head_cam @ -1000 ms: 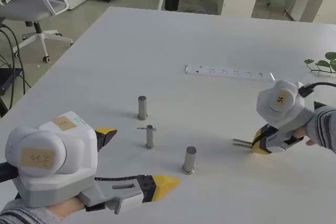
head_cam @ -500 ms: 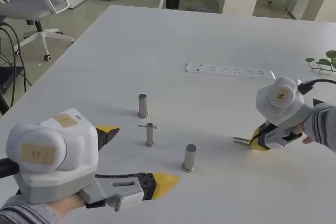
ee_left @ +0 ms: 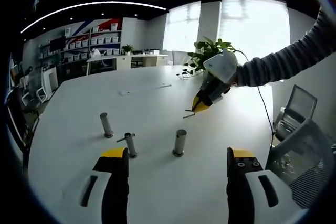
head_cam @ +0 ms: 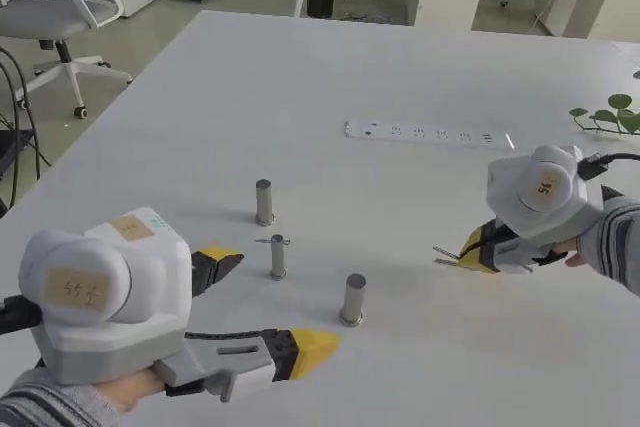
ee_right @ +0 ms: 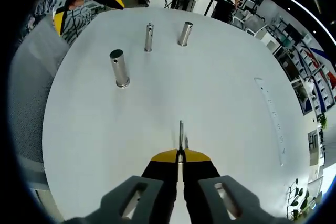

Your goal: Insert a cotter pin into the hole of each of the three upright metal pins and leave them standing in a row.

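Note:
Three upright metal pins stand in a diagonal row on the white table: a far pin (head_cam: 264, 202), a middle pin (head_cam: 278, 256) with a cotter pin through its top, and a near pin (head_cam: 352, 300). My right gripper (head_cam: 463, 252) is shut on a cotter pin (head_cam: 445, 256) to the right of the row, its prongs pointing left toward the pins. In the right gripper view the cotter pin (ee_right: 180, 136) sticks out from the shut jaws. My left gripper (head_cam: 270, 302) stands open near the front edge, short of the pins (ee_left: 179, 142).
A white power strip (head_cam: 428, 134) lies across the table behind the pins. A green plant (head_cam: 606, 115) sits at the right edge. Office chairs (head_cam: 60, 2) stand on the floor beyond the table's left side.
My right gripper has lifted the cotter pin slightly off the table and edged left toward the row. The left gripper has barely moved.

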{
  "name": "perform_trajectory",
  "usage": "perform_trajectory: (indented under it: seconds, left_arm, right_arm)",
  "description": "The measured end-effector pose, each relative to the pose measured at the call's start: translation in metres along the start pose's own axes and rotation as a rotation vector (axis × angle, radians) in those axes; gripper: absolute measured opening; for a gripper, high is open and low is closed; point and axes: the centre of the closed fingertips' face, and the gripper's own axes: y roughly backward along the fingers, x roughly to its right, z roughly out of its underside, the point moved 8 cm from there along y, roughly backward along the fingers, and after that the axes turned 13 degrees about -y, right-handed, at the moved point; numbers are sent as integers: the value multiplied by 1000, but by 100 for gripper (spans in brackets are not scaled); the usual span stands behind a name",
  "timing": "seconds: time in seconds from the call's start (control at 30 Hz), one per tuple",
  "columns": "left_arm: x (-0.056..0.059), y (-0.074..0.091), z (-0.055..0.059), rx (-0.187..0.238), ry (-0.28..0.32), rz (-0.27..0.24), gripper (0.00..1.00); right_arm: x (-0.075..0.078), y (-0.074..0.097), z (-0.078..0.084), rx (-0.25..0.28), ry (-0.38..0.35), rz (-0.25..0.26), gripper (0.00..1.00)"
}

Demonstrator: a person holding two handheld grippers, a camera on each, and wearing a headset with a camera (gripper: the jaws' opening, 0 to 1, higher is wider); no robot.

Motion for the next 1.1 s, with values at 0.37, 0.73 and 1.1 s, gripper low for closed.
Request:
perform_trajectory:
  seconds: [0.37,0.73,1.1]
  left_arm:
    - [0,-8,-9,1,78,42,54]
    - [3,-17,-23,34,174,82,40]
    - [8,-26,-31,46,291,134,24]
  right_arm:
    - [-35,21,-30,139,126,3,0]
    - [-70,33,-59,229,220,-44,0]
    - [-92,38,-74,276,300,-62,0]
